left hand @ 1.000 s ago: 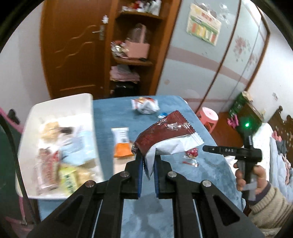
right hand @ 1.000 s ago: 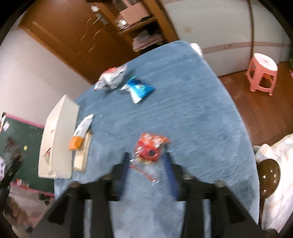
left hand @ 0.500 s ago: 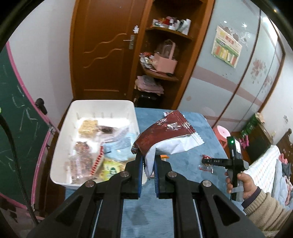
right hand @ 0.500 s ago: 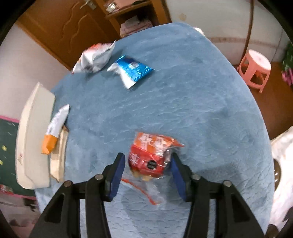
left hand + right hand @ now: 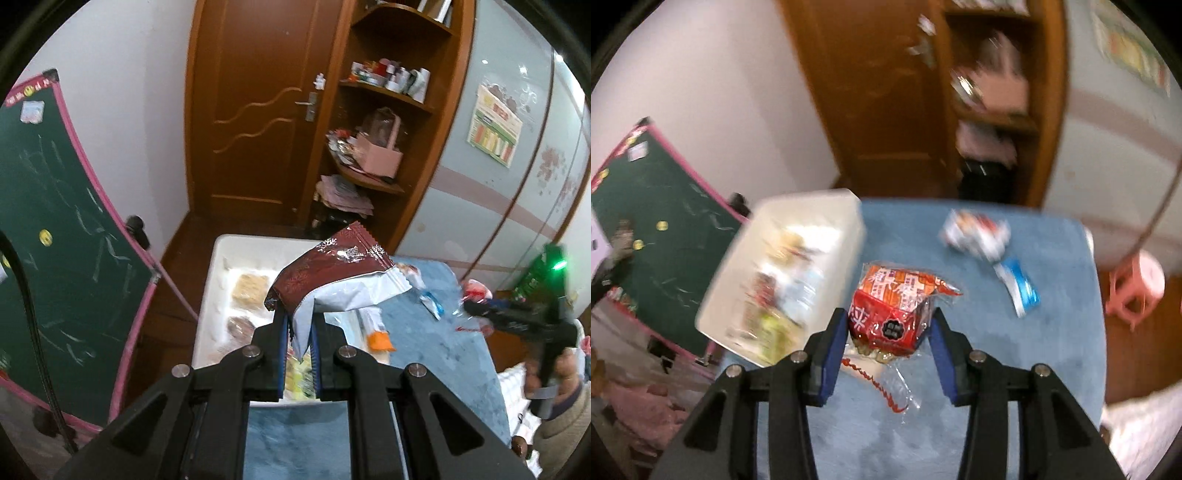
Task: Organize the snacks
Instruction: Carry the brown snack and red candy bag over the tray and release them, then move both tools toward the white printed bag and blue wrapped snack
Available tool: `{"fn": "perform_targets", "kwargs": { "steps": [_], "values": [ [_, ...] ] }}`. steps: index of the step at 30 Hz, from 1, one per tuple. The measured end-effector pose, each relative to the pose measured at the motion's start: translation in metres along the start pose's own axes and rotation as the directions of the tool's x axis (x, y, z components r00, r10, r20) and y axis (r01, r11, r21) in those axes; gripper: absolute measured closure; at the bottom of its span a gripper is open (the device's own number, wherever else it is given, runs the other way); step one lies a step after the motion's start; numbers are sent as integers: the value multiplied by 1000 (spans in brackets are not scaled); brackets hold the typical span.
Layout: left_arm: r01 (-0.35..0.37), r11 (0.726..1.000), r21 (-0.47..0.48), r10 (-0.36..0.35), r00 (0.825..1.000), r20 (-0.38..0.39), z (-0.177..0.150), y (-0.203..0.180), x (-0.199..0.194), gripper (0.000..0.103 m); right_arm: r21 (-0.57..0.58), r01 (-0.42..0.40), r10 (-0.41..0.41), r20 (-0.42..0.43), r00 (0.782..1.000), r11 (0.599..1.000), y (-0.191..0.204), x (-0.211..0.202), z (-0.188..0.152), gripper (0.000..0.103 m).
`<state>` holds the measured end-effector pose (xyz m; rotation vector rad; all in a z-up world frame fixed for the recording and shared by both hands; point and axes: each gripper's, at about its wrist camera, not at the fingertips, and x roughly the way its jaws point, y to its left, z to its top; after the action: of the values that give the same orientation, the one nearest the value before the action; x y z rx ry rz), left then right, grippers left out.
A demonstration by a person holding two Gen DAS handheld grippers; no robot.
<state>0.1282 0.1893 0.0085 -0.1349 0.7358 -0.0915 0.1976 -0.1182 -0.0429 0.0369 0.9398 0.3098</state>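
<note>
Left hand-held gripper [image 5: 298, 334] clamped tight on maroon snack pack [image 5: 332, 280], above white bin [image 5: 218, 295]. Right hand-held gripper [image 5: 890, 338] part-closed, pinching red snack pack [image 5: 892, 308] above table [image 5: 1052, 350]. Bin holds several snacks. Left on table: white-red pack [image 5: 975, 234], blue pack [image 5: 1019, 290], orange-tipped pack [image 5: 376, 328].

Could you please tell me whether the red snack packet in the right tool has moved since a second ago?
Yes. The red snack packet has been lifted off the blue tablecloth and carried toward the white bin.
</note>
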Motion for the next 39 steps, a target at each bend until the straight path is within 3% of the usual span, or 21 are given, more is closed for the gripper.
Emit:
{"fn": "perform_targets", "kwargs": {
  "steps": [6, 11, 19, 22, 23, 24, 26, 29, 39],
  "values": [
    [-51, 999, 0, 51, 999, 0, 33, 18, 5, 95, -126, -33, 42, 69, 997, 991, 70, -29, 61, 58],
    [-85, 996, -1, 84, 995, -43, 46, 24, 38, 94, -139, -60, 64, 25, 998, 988, 107, -5, 98, 58],
    [-120, 993, -14, 117, 985, -127, 46, 28, 104, 94, -160, -18, 9, -57, 998, 987, 140, 58, 125, 56],
    [-129, 992, -18, 125, 981, -147, 45, 30, 125, 84, -141, -15, 5, -72, 997, 990, 140, 80, 127, 56],
    [-122, 992, -18, 118, 981, -152, 44, 31, 131, 71, -130, -30, 20, -77, 997, 991, 140, 84, 129, 55],
    [-121, 992, -20, 117, 981, -158, 43, 31, 135, 50, -113, -52, 42, -89, 995, 992, 140, 88, 129, 55],
    [-144, 989, -25, 139, 979, -147, 40, 30, 138, 26, -85, -79, 70, -109, 992, 993, 137, 95, 130, 52],
    [-146, 989, -8, 144, 980, -137, 37, 29, 140, 24, -88, -76, 67, -107, 992, 993, 135, 96, 127, 47],
    [-149, 988, 36, 152, 979, -139, 24, 10, 125, 24, -74, -85, 77, -102, 992, 994, 118, 79, 107, 47]
  ]
}}
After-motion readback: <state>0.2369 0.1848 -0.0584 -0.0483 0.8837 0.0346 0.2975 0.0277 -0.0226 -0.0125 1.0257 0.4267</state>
